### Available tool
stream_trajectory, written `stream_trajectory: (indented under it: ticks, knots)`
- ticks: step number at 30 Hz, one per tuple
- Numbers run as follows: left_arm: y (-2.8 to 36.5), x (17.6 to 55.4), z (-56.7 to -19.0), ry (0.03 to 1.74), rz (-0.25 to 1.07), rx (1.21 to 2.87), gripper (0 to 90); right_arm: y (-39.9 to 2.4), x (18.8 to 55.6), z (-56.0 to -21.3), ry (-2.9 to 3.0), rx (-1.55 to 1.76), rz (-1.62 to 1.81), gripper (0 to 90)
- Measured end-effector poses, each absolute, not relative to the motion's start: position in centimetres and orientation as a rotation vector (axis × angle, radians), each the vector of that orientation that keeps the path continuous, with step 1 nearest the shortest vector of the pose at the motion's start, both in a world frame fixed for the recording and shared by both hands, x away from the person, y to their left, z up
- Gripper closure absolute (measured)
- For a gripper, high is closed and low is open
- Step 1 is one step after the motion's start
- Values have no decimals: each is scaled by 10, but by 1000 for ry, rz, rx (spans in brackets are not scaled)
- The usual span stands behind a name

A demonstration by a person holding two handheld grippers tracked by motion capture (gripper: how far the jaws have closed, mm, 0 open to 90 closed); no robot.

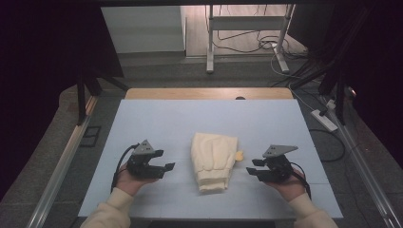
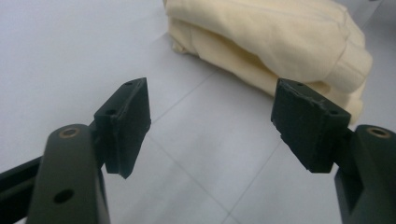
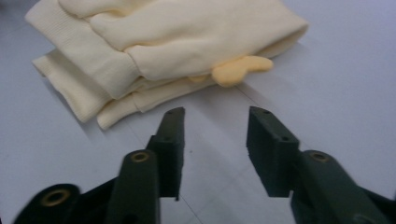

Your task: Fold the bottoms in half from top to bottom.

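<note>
Folded cream knit garment lies mid-surface, between both tools. Left hand-held gripper released, empty; right hand-held gripper released too, jaws parted, garment free, likely folding finished

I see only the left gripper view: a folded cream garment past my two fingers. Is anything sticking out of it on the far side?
Observer: Yes. In the right gripper view a small yellow-orange piece pokes out from under the garment onto the table.
Operator: Where is the right gripper?
Observer: In the high view the right gripper is on the garment's other side, apart from it, pointing toward it.
Operator: Is it holding anything?
Observer: No. Its fingers stand apart with only table between them.
Operator: Is the garment near the table's edge?
Observer: No, it lies about midway across the table, a little toward the near edge.
</note>
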State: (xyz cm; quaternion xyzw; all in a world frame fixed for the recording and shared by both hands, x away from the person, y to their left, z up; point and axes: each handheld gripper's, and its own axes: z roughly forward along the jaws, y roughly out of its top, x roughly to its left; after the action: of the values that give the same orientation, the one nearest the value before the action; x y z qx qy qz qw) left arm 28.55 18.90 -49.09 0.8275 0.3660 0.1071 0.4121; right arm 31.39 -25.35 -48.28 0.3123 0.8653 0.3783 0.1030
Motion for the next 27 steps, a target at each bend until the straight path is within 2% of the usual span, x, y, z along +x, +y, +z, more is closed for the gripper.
stream_trajectory:
  ticks: [2, 7, 14, 27]
  knots:
    - [193, 281, -491, 924, 273, 2079, 287, -260, 313, -483, 2533, 938, 1115, 479]
    - [201, 273, -492, 929, 278, 2067, 283, -277, 310, -485, 2494, 986, 1114, 437]
    - [209, 267, -492, 944, 280, 2050, 274, -294, 307, -489, 2472, 1031, 1097, 418]
    - [208, 268, -494, 938, 273, 2058, 273, -291, 308, -491, 2487, 1012, 1069, 400]
